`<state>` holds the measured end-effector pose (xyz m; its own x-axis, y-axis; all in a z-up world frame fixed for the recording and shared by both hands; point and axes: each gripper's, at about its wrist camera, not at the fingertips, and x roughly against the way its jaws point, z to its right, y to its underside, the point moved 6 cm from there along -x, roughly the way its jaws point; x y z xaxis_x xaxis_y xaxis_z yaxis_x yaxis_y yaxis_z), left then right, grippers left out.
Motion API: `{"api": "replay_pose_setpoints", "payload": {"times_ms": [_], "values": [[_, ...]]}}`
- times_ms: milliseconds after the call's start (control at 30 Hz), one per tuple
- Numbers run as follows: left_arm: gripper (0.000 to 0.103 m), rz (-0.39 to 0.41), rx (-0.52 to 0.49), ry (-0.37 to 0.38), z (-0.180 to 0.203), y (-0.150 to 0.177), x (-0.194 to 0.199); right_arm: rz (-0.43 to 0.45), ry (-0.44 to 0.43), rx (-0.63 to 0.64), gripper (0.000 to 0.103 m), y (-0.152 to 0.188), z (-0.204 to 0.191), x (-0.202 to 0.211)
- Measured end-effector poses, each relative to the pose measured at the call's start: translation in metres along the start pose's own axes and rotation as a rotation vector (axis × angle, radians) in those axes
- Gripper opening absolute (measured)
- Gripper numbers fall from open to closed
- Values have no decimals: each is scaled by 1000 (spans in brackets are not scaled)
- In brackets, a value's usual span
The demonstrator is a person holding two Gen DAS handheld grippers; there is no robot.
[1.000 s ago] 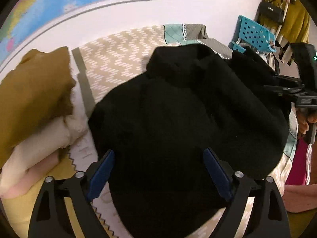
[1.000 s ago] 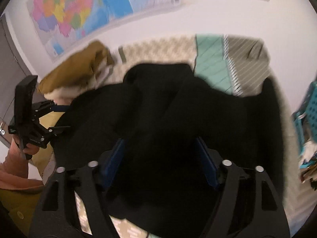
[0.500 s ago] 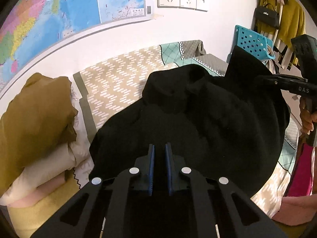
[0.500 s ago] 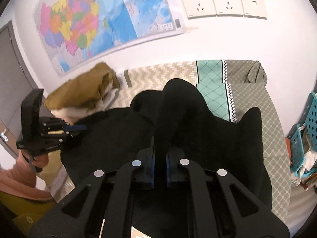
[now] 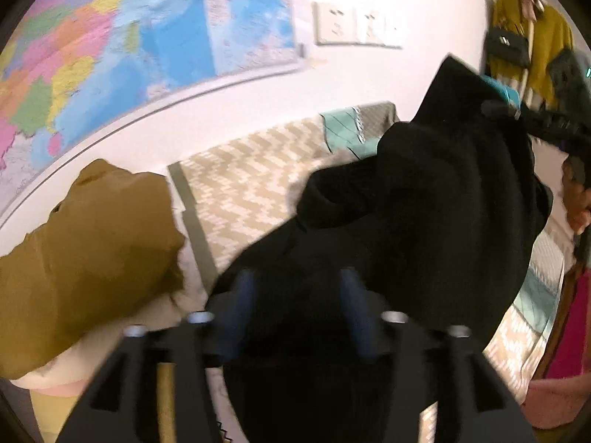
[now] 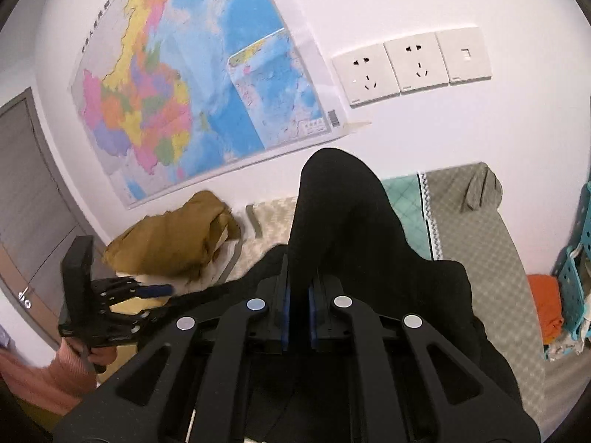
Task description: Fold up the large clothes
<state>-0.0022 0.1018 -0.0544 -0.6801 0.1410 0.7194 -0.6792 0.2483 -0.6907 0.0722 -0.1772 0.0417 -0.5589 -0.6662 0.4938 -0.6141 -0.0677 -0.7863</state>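
A large black garment (image 5: pixel 424 203) lies on the patterned bed cover (image 5: pixel 251 184), with its right side pulled up into a peak. My left gripper (image 5: pixel 295 280) is over the near edge. Its jaws are opening, its blue pads stand apart, and black cloth lies loose between them. The picture there is blurred. My right gripper (image 6: pixel 298 280) is shut on a fold of the black garment (image 6: pixel 340 203), which stands up above the fingertips. In the right wrist view the left gripper (image 6: pixel 162 302) shows at the left. In the left wrist view the right gripper (image 5: pixel 495 107) shows at the upper right.
A pile of mustard and cream clothes (image 5: pixel 92 240) sits at the left of the bed, by the wall with a map (image 6: pixel 177 103). A blue basket (image 6: pixel 576 277) and an orange cloth (image 6: pixel 543 302) stand at the right. Clothes and a bag hang on a rack (image 5: pixel 546 37).
Both grippers closed on the black garment and rose. The right one has kept its grip and lifted a fold higher. The left one's fingers have parted again.
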Motion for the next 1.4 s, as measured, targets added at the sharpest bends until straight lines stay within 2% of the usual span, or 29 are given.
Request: {"api": "replay_pose_setpoints", "payload": {"times_ms": [67, 100, 133, 167, 233, 267, 333, 467, 533, 600, 633, 667, 733, 767, 800, 833, 867, 933, 1000, 1067, 1133, 1200, 1233, 1300, 1367, 1400], "values": [[66, -10, 12, -24, -12, 1, -3, -73, 59, -26, 7, 11, 20, -29], [69, -29, 18, -70, -22, 4, -7, -128, 57, -36, 7, 19, 27, -42], [71, -49, 25, -71, -27, 8, -10, -204, 72, -36, 9, 33, 34, -59], [75, -73, 36, -42, -30, 12, -13, -263, 89, -31, 11, 46, 39, -71], [77, -116, 50, 18, -32, 22, -19, -366, 107, 8, 24, 68, 41, -85], [83, -133, 34, 31, -31, 26, -23, -371, 138, 28, 28, 71, 40, -84], [86, -142, 3, 12, -28, 33, -27, -348, 166, 56, 56, 66, 36, -75], [85, -164, -16, 30, -23, 39, -38, -234, 210, 47, 67, 41, 34, -40], [77, -167, -11, 53, -22, 39, -42, -173, 214, 47, 71, 27, 26, -23], [58, -170, -8, 83, -20, 39, -45, -161, 167, 99, 71, 24, 5, -17], [56, -167, -15, 85, -19, 38, -45, -170, 145, 139, 72, 26, -9, -19], [49, -157, -29, 74, -18, 37, -45, -200, 109, 185, 72, 31, -24, -27], [30, -147, -42, 48, -18, 35, -45, -279, 47, 264, 74, 47, -49, -48], [19, -147, -34, 33, -20, 35, -45, -313, 40, 287, 73, 54, -55, -59], [18, -148, -20, 31, -23, 33, -46, -362, 39, 301, 70, 64, -60, -76], [18, -141, 10, 49, -27, 31, -43, -420, 18, 303, 49, 76, -63, -94], [18, -129, 33, 59, -31, 29, -41, -469, -10, 297, 36, 85, -64, -108], [17, -100, 72, 78, -37, 25, -32, -475, -30, 293, 11, 87, -67, -120], [17, -55, 139, 123, -44, 15, -17, -410, -74, 264, 9, 72, -74, -116], [17, -5, 198, 175, -50, 3, -1, -294, -97, 244, 9, 43, -82, -103], [17, 83, 225, 178, -57, -18, 21, -166, -121, 209, 9, 11, -88, -89], [17, 154, 234, 146, -64, -34, 34, -89, -109, 192, 8, -9, -90, -88], [17, 158, 234, 133, -66, -37, 33, -106, -111, 180, 8, -9, -89, -98], [17, 122, 235, 90, -69, -36, 19, -180, -53, 180, 8, 4, -80, -125], [17, 37, 208, 9, -69, -22, -10, -326, 3, 171, 9, 34, -62, -158], [17, 4, 195, -16, -69, -15, -21, -362, 24, 178, 11, 44, -58, -165]]}}
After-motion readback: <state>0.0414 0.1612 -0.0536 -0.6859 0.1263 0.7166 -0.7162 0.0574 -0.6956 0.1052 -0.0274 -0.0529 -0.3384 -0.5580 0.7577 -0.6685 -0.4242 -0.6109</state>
